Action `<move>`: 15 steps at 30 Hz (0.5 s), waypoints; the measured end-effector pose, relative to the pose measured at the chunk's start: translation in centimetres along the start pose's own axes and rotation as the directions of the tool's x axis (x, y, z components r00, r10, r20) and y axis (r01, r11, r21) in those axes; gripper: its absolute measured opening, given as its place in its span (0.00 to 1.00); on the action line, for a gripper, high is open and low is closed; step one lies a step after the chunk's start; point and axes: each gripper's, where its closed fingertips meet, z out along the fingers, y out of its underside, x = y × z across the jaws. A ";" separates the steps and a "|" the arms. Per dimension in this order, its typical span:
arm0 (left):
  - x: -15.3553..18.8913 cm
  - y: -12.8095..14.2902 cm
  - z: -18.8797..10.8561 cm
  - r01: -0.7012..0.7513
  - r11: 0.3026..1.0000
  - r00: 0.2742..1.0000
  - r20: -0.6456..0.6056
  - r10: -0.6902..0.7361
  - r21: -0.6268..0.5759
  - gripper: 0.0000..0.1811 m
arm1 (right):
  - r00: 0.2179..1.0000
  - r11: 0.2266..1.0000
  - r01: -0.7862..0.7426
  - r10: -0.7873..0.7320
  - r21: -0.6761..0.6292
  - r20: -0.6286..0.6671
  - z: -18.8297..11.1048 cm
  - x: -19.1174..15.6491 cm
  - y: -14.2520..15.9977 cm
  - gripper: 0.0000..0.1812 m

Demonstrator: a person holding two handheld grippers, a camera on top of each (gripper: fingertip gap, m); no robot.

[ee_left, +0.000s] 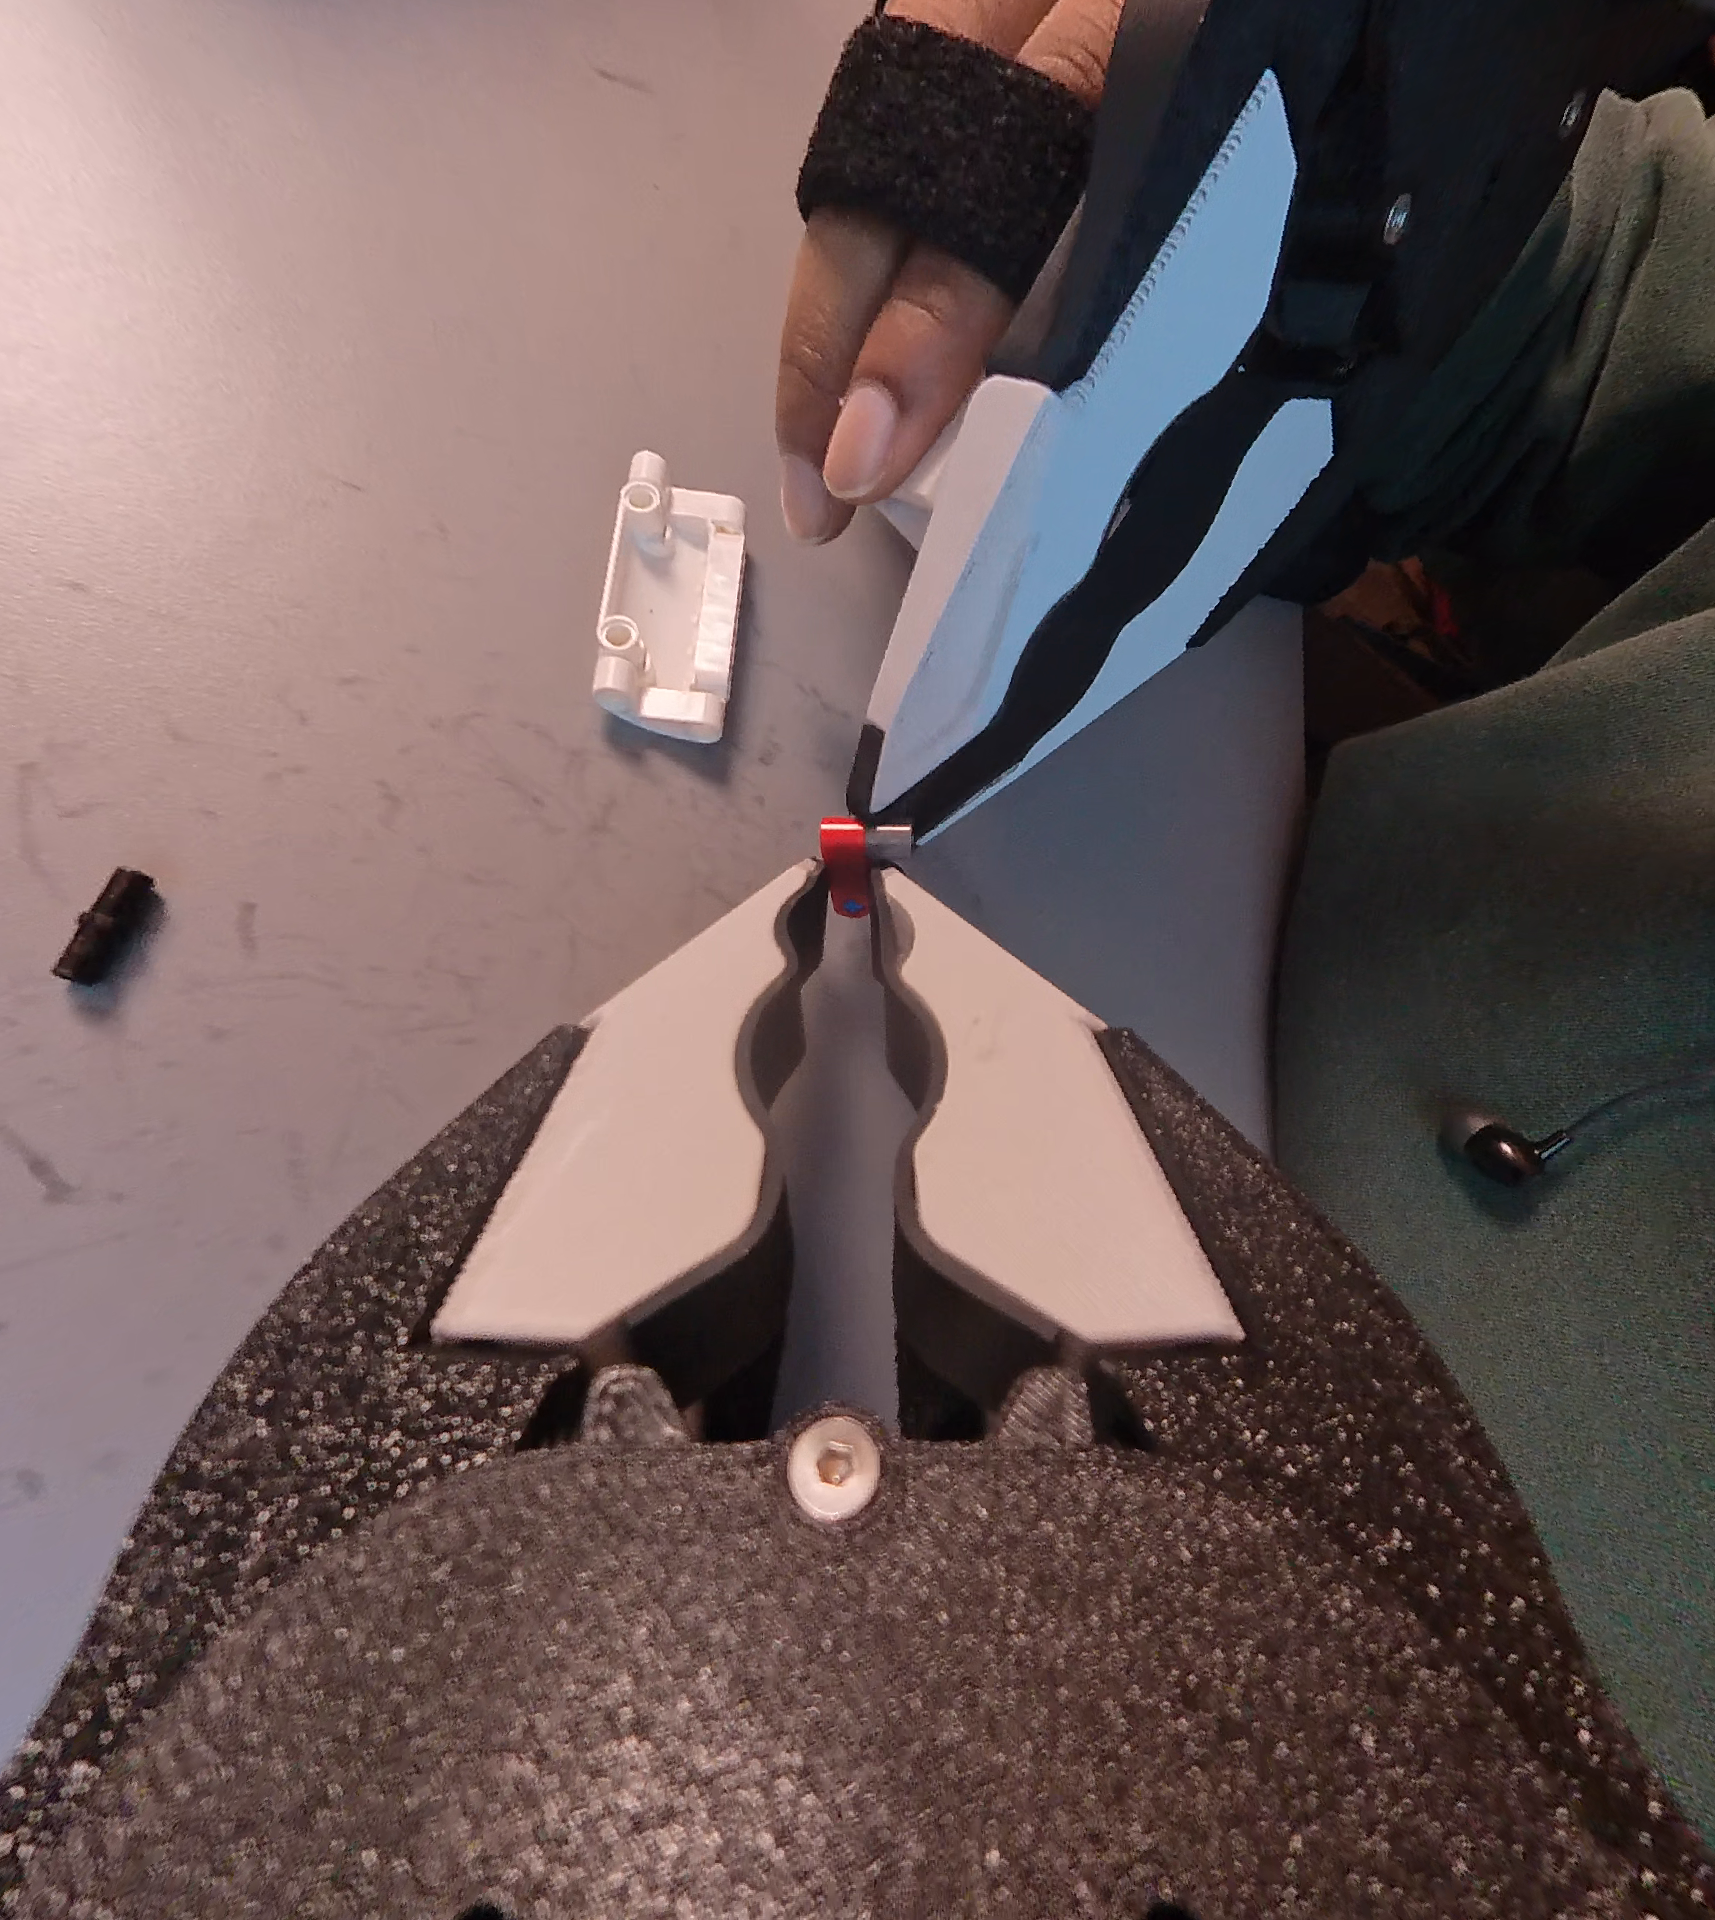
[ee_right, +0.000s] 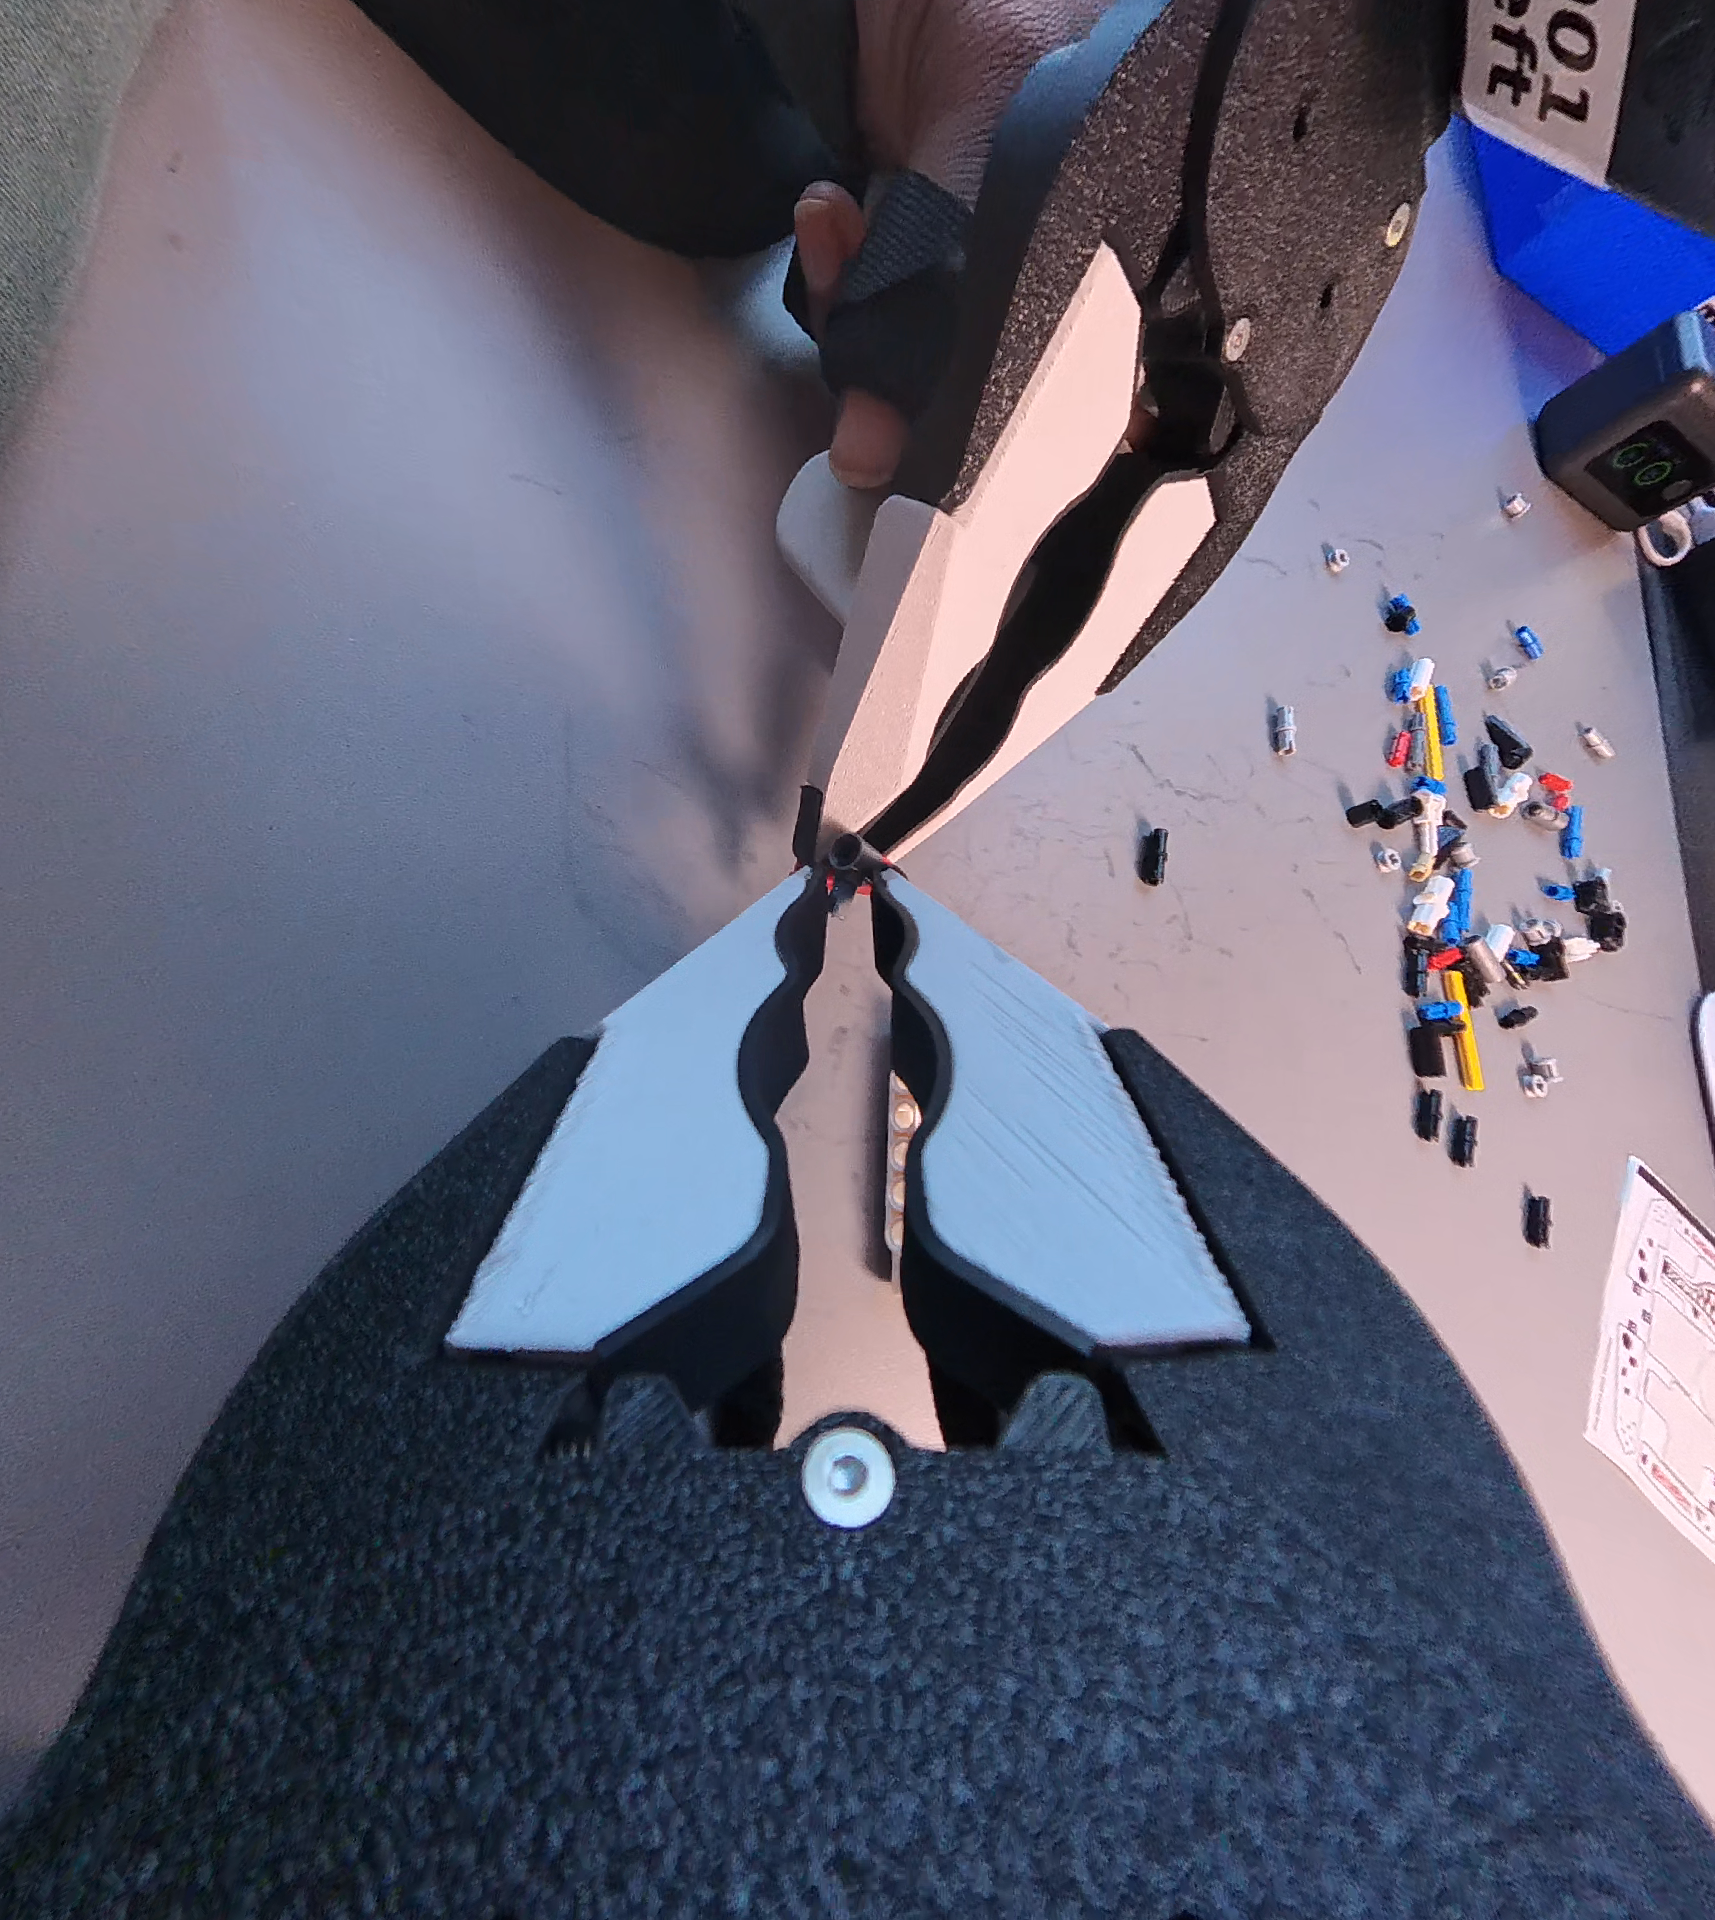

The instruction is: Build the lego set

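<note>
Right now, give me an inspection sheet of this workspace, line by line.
Surface: grey table, scuffed and marked.
Job's things: small red connector with a grey pin in it, held between both grippers' tips; white panel piece and a black pin lying loose; pile of small Lego parts; sticker sheet at the table edge.
Clutter: small dark device with a screen; blue box.
Grippers: left gripper shut on the red connector; right gripper shut on the pin end.
Cables: thin black earphone lead on the person's green garment.
Surroundings: green garment close to the table edge.
</note>
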 end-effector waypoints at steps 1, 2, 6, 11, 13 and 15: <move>0.0 0.0 0.0 0.003 1.000 1.000 -0.003 -0.003 -0.001 0.04 | 1.000 1.000 0.002 -0.002 0.002 0.000 0.0 0.0 0.0 0.04; 0.0 0.0 0.0 0.004 1.000 1.000 -0.004 -0.004 -0.001 0.04 | 1.000 1.000 0.004 -0.004 0.003 0.000 0.0 -0.1 -0.1 0.04; -0.1 0.2 0.1 0.012 1.000 1.000 0.001 -0.012 -0.008 0.04 | 1.000 1.000 0.009 -0.009 -0.002 -0.001 0.1 -0.1 0.0 0.03; -0.3 -0.1 -0.1 0.037 0.999 0.999 0.006 -0.038 0.012 0.04 | 1.000 1.000 -0.024 0.024 -0.002 -0.021 0.3 0.4 0.2 0.04; -0.4 -0.1 -0.1 0.045 0.999 0.999 0.006 -0.046 0.019 0.04 | 0.999 1.000 -0.014 0.013 -0.008 -0.034 0.4 0.5 0.3 0.06; -0.5 -0.3 -0.2 0.060 0.998 0.998 0.010 -0.060 0.030 0.04 | 0.998 1.000 0.000 0.000 -0.009 -0.058 0.5 0.8 0.2 0.05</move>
